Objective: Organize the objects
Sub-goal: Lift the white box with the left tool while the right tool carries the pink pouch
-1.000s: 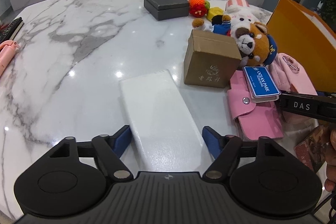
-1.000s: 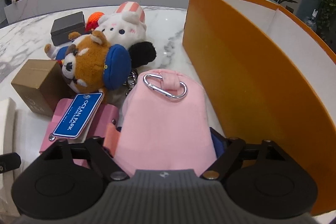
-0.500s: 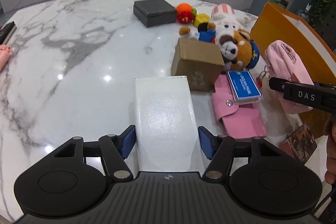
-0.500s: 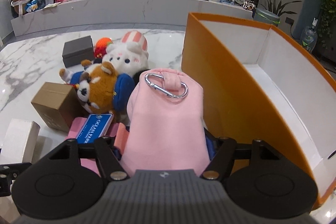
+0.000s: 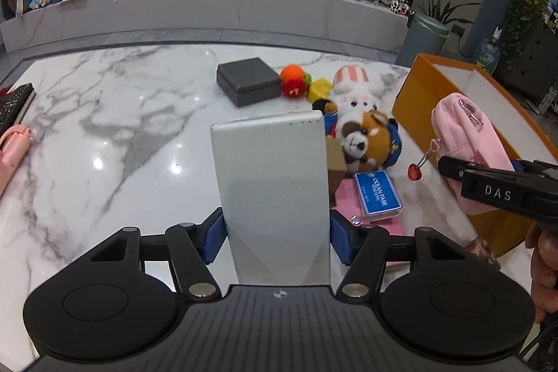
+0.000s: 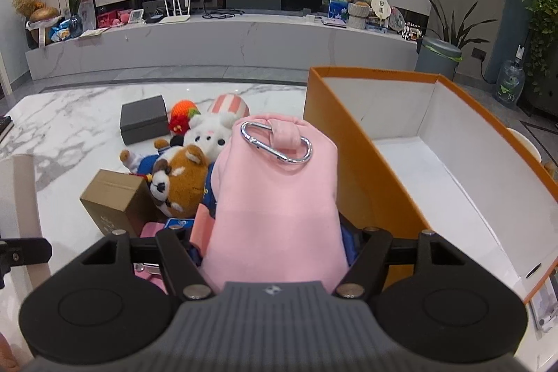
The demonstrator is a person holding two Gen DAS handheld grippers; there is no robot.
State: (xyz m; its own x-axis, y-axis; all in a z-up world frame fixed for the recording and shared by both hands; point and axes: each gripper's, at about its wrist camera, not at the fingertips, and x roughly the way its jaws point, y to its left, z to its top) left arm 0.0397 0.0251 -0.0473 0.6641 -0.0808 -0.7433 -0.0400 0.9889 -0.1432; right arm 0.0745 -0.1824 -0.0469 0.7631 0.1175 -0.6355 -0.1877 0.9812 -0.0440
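Observation:
My left gripper (image 5: 275, 232) holds a long white box (image 5: 270, 180) by its near end, lifted off the marble table (image 5: 122, 145) and tilted up; its jaws are still closing, blue pads pressed on both sides. My right gripper (image 6: 275, 246) is shut on a pink pouch (image 6: 275, 190) with a silver carabiner (image 6: 279, 142), raised beside the open orange box (image 6: 348, 142). In the left wrist view the pouch (image 5: 460, 128) hangs at the right with a red heart charm (image 5: 415, 171) dangling from it, in front of the orange box (image 5: 411, 100).
A dark grey box (image 5: 247, 84), a red panda plush (image 5: 369, 138), a white bunny plush (image 5: 352, 89), a cardboard box (image 6: 115, 197) and a pink wallet with a blue card (image 5: 378, 194) crowd the table's right half. A pink object (image 5: 14, 149) lies at the left edge.
Both grippers rose. The left closed on the white box and lifted it off the table, tilting it up. The right lifted the pink pouch level with the orange box's rim.

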